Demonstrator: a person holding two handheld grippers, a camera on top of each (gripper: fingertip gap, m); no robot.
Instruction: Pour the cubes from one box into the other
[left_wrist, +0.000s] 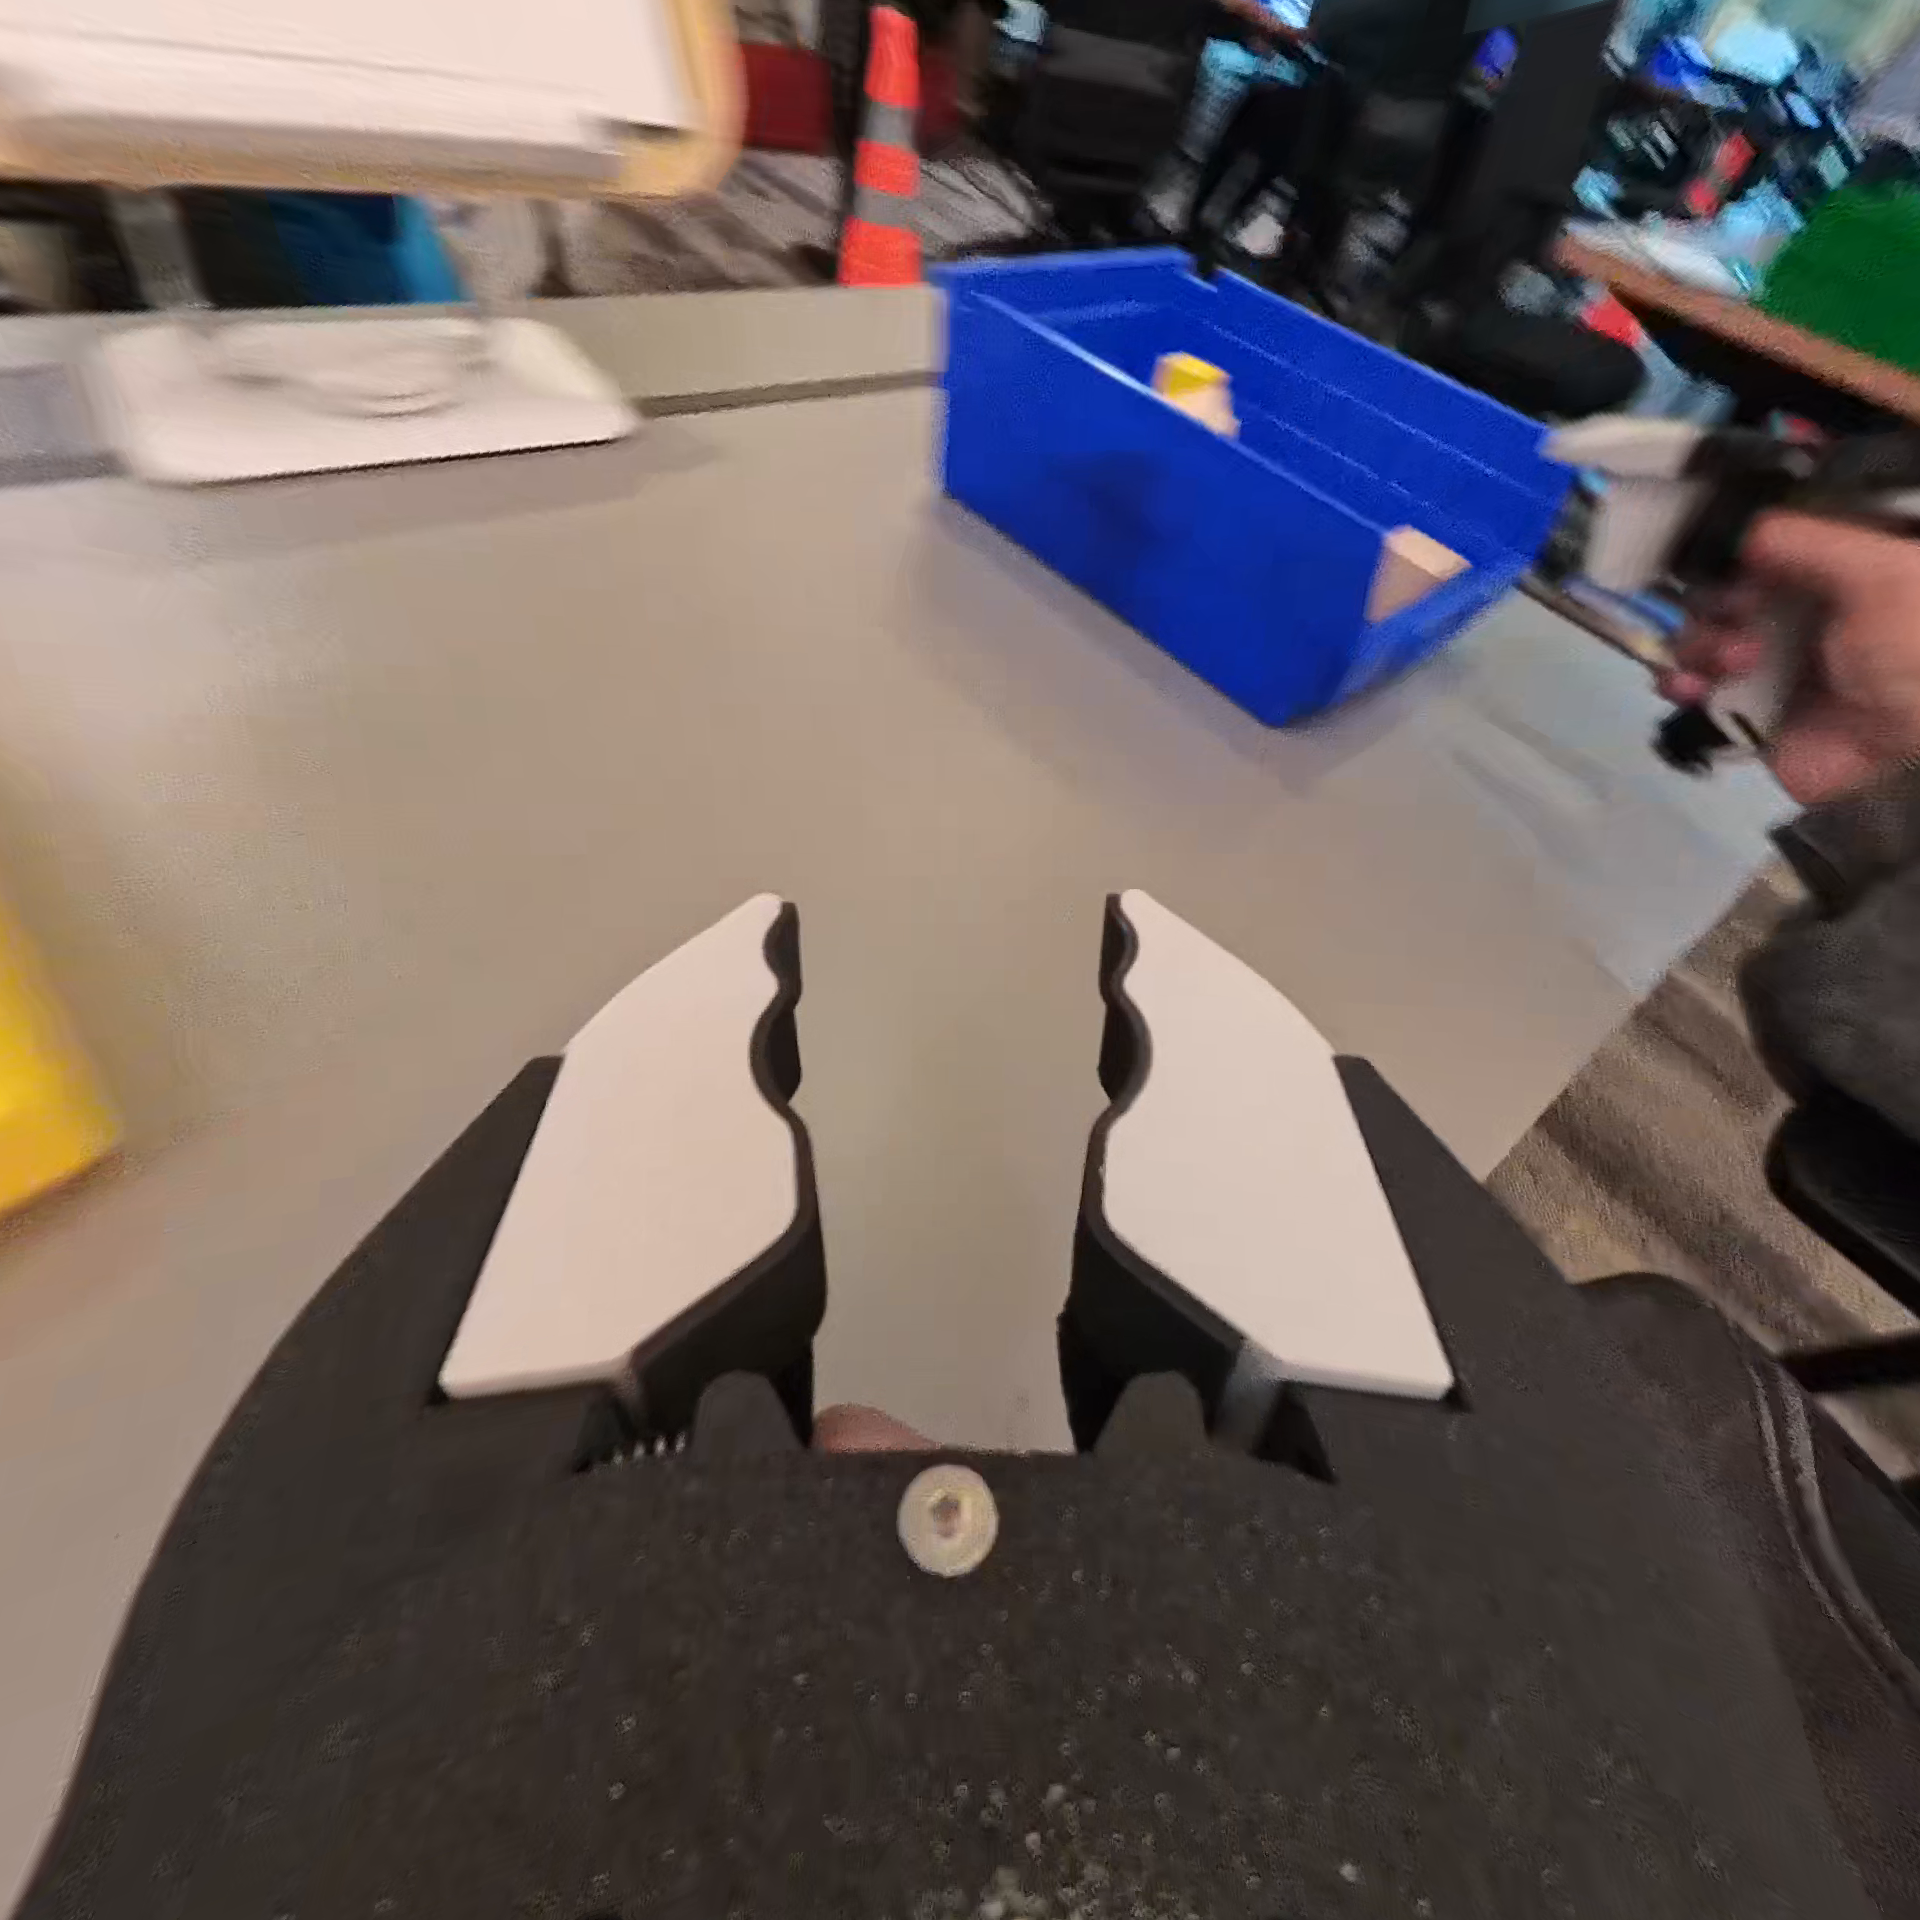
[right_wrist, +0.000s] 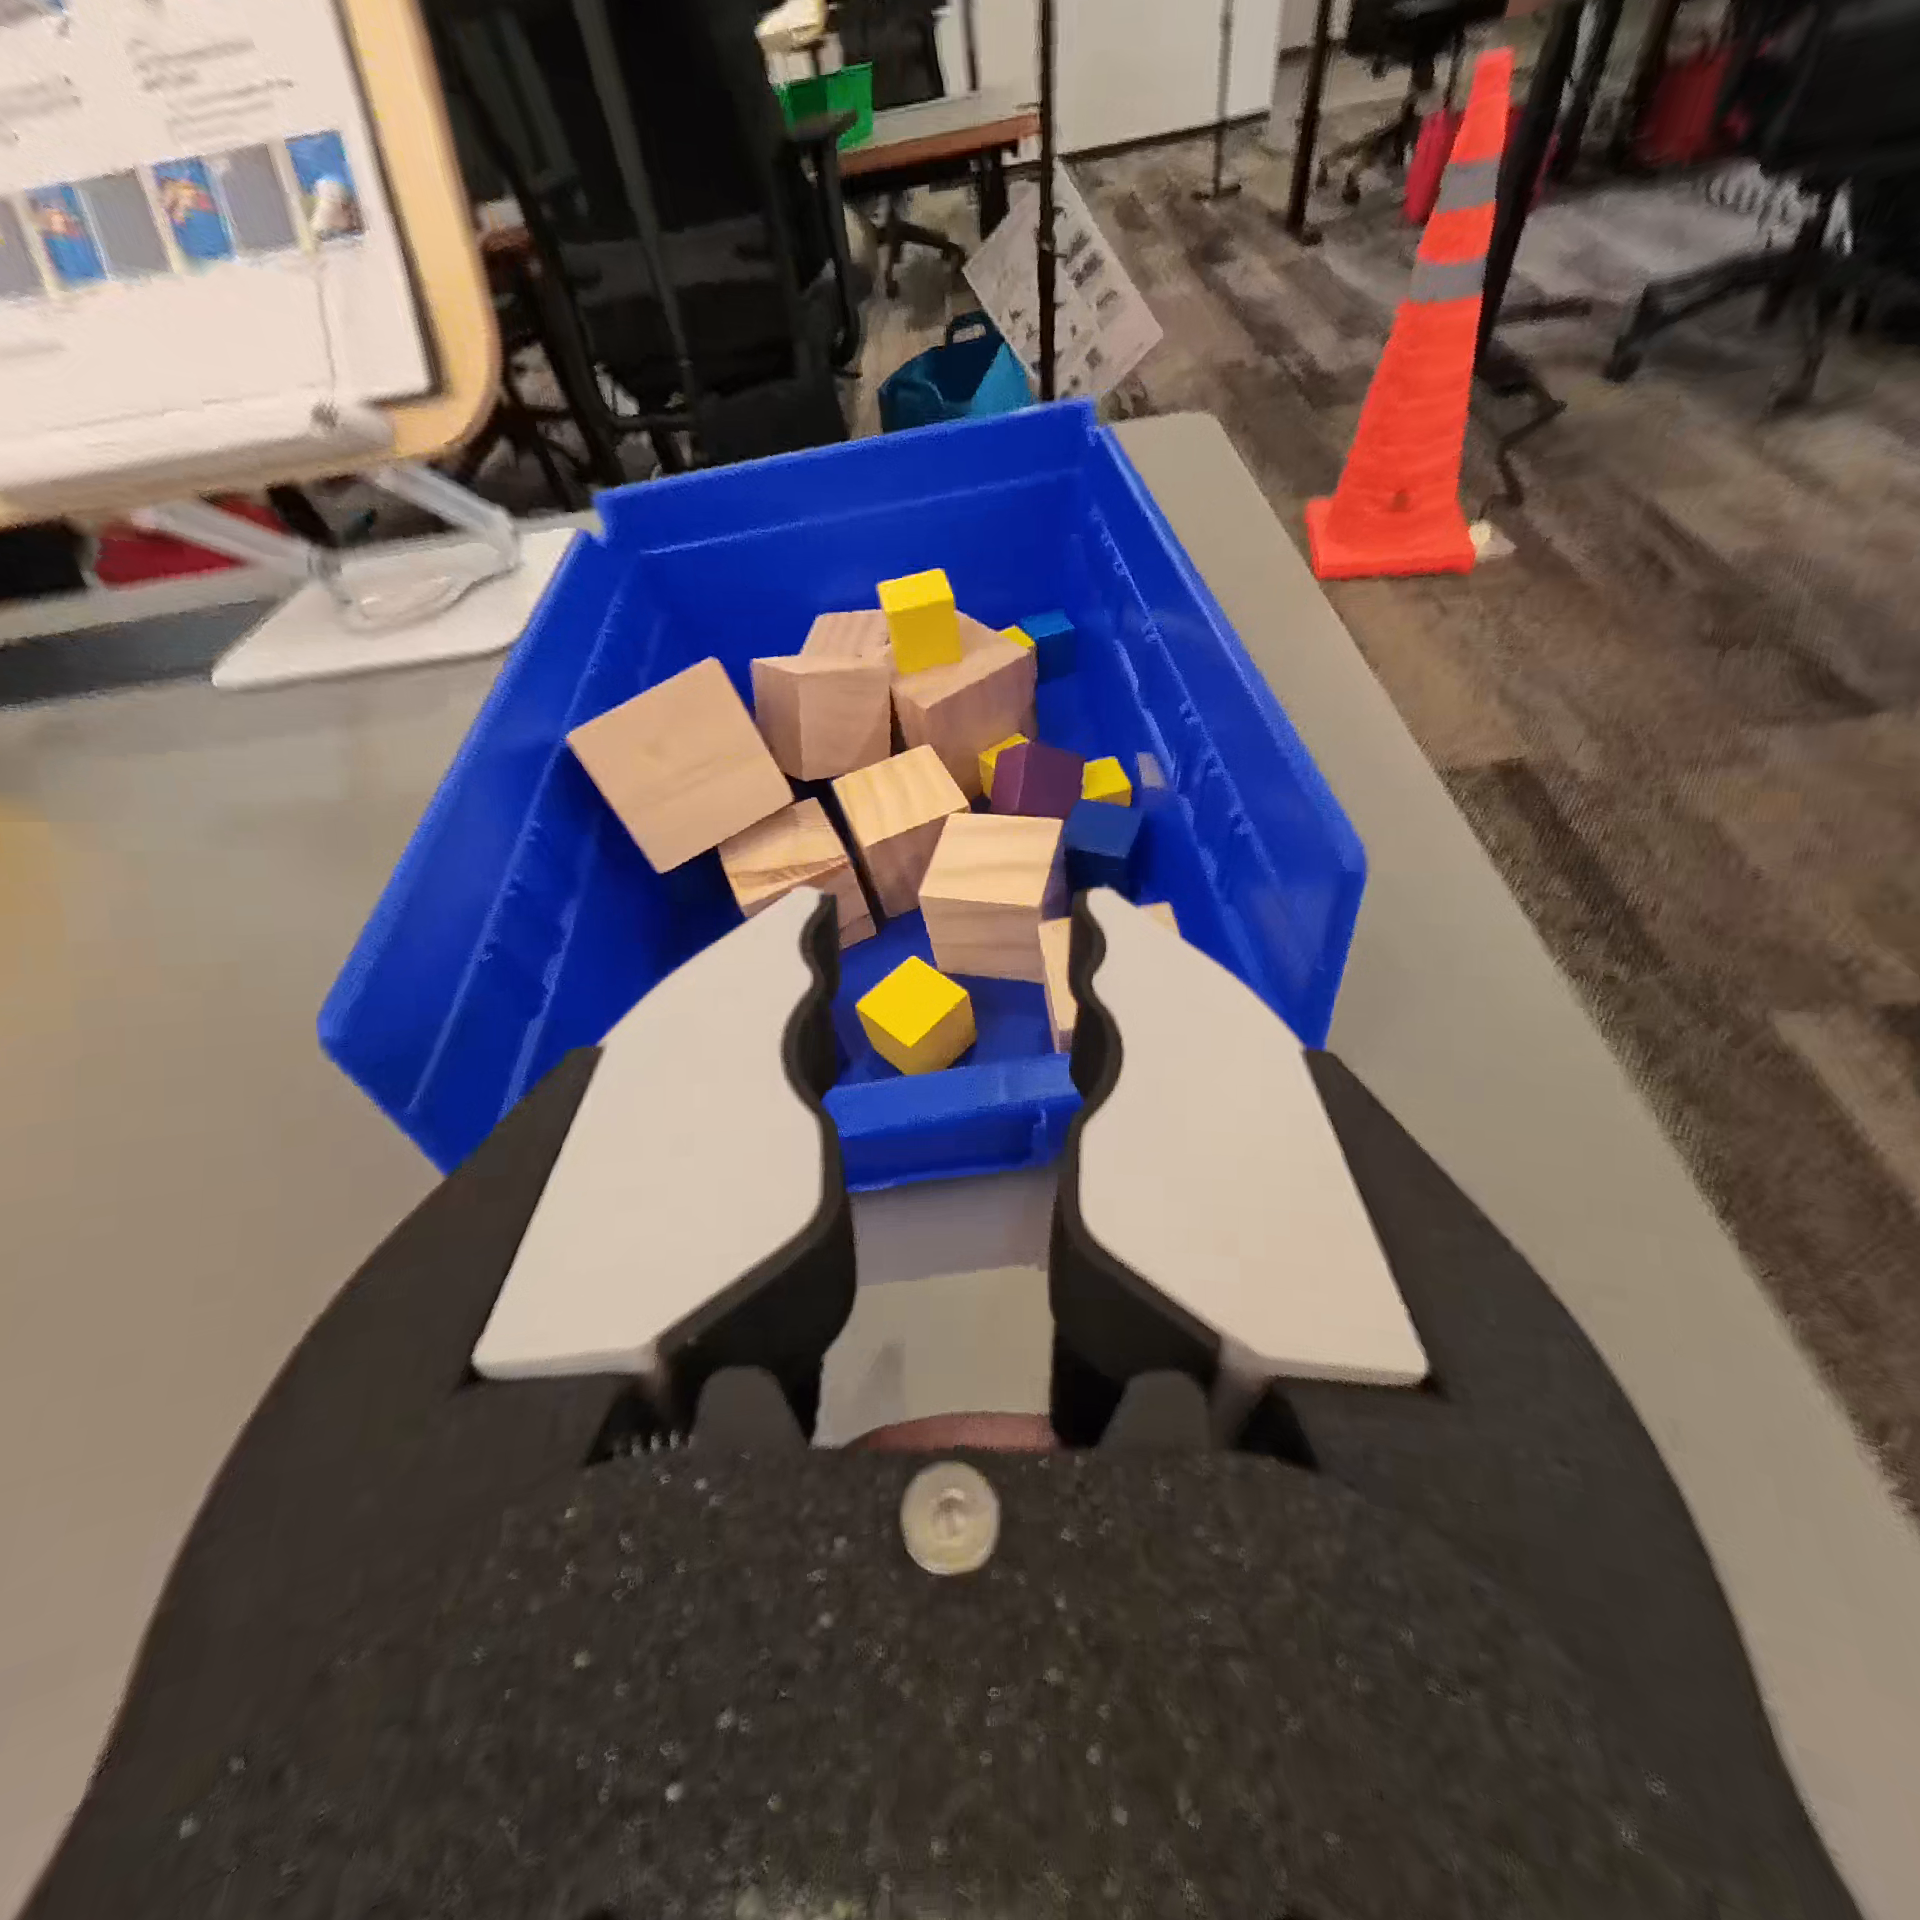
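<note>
Right gripper (right_wrist: 951, 914): jaws apart, holding nothing; its fingertips hang over the near, low end of the blue box, one to each side of the front lip, and no contact with the plastic can be seen.
Left gripper (left_wrist: 951, 914): jaws apart and empty, above bare table, well apart from the blue box, which lies ahead of it and to its right.
Blue box (right_wrist: 499, 935): sits flat on the grey table (right_wrist: 187, 987) near the table's right edge, open top up, low front lip toward the right gripper.
Cubes (right_wrist: 894, 790): piled inside the blue box; mostly plain wooden ones, with smaller yellow, blue and purple ones among them. One yellow cube (right_wrist: 916, 1013) lies alone just behind the front lip.
Other box: a yellow shape (left_wrist: 42, 1091) at the left edge of the left wrist view may be it, but it is too blurred and cut off to tell.
Done so far: judging by the pictures, nothing poured; the cubes are all in the blue box and it is neither lifted nor tilted.
Left to do: grasp the blue box, carry it over the second box, tip it until the cubes slide out.
Surroundings: an orange cone (right_wrist: 1423, 353) on the floor beyond the table; a white board (right_wrist: 208, 229) to the far left.
</note>
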